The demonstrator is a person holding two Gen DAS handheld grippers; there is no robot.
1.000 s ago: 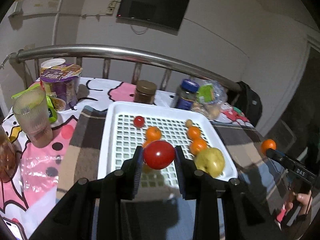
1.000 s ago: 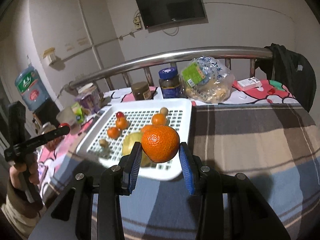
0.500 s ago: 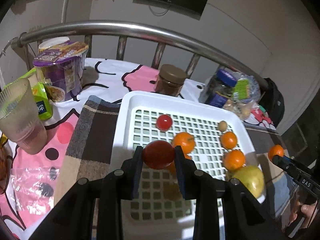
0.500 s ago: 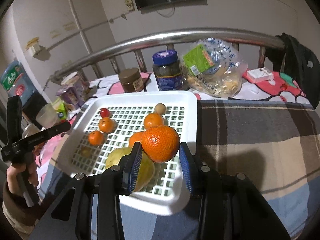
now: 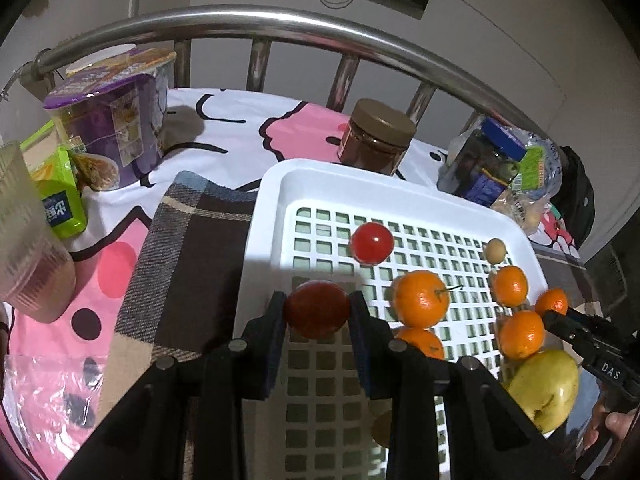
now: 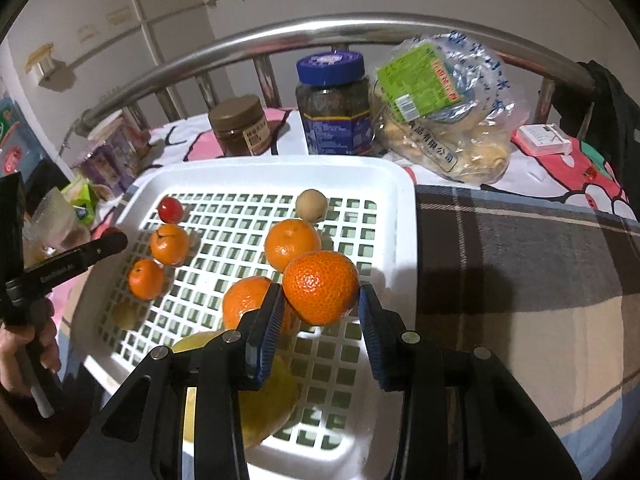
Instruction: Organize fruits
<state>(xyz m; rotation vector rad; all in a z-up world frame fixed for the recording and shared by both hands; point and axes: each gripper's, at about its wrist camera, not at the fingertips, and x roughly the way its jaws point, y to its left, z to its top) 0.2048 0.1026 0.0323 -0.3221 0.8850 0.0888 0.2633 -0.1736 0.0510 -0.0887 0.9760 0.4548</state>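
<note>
Left wrist: tray w/ 4 oranges.

Each gripper, the left gripper and the right gripper, is a matte black frame with angular arms. Round silver screws sit on the knuckles. The fingers are flat plates faced with ribbed blue pads. White lettering marks the right gripper's body at three o'clock in the left wrist view.
</note>
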